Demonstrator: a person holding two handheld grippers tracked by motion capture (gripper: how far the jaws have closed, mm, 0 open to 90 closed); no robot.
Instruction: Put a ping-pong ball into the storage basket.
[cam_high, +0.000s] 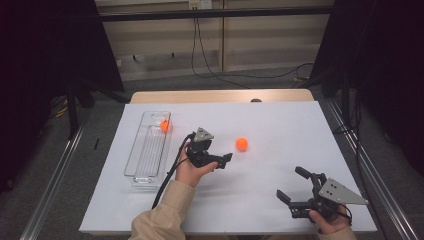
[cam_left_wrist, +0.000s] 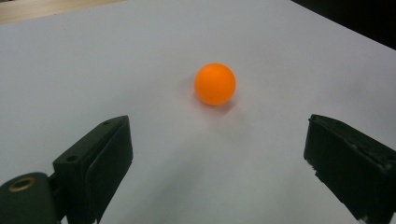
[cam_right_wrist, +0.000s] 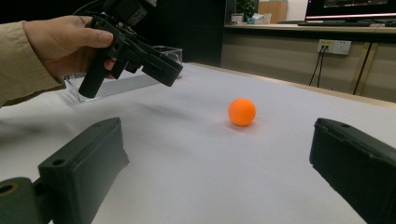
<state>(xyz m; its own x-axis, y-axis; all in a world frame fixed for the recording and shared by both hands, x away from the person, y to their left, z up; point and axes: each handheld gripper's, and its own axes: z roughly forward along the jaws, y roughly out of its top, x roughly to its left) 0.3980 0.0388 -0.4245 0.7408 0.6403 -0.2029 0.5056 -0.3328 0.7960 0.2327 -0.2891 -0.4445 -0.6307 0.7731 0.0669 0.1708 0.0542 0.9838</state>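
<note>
Jaws of left gripper (cam_high: 223, 161) stand apart, near orange ball (cam_high: 242, 144). Right gripper (cam_high: 292, 186): jaws spread wide, empty. No legible markings on either.

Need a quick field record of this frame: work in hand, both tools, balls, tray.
work: left tool approaching loose orange ball on the white sheet
left tool: open, ball ahead between the jaw lines, not touched
right tool: open, holds nothing, near the sheet's front right
second ball: orange, inside the clear tray, far end
tray: left side of the sheet, long axis running away from the person
</note>
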